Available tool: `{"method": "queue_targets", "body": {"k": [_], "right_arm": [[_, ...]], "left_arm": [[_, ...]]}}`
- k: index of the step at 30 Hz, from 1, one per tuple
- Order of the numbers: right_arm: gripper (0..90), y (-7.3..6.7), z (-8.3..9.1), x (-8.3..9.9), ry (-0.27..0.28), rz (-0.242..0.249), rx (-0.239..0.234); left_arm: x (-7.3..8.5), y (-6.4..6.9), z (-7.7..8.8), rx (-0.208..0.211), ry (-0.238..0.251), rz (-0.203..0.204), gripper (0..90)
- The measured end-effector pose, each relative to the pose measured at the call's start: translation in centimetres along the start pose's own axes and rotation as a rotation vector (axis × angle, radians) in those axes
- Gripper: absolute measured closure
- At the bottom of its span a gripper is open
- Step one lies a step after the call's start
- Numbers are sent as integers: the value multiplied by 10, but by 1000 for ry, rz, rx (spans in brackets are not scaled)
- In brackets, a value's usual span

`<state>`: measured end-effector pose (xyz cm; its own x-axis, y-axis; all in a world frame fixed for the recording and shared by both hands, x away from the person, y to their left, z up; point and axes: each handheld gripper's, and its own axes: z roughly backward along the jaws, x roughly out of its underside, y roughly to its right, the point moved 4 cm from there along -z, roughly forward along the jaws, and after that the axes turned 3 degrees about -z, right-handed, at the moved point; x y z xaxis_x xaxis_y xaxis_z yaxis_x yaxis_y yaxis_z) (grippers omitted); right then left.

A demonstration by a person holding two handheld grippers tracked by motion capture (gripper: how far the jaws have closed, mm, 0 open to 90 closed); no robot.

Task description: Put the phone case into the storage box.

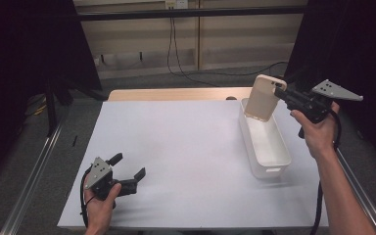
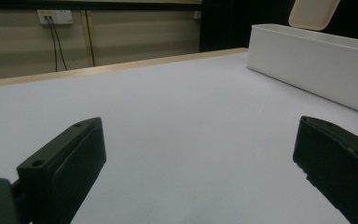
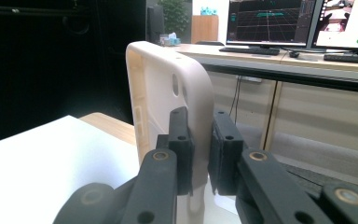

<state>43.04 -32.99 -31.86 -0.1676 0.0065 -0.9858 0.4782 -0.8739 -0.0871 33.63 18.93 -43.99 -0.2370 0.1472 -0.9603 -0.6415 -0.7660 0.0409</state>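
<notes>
Holding: right gripper clamps a phone case above the bin.
Left gripper: wide, idle on worktop.
Left: lowering the case in.

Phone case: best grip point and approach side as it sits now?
Grip the thin side wall near the camera-cutout end, as the right gripper does: one jaw inside the beige phone case, one on its back. The case hangs upright over the white bin, so its open edge faces the hand; come in level from the right. The flat wall probably seats the pads well.
</notes>
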Motion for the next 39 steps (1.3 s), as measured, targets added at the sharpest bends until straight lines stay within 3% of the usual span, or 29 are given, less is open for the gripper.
{"method": "queue_targets", "body": {"k": [18, 39], "right_arm": [[814, 31, -20, 10, -39, 33, -5], [815, 50, -42, 20, -56, 14, -9]], "left_arm": [[2, 0, -3, 5, -11, -11, 26], [2, -1, -6, 6, -16, -19, 27]]}}
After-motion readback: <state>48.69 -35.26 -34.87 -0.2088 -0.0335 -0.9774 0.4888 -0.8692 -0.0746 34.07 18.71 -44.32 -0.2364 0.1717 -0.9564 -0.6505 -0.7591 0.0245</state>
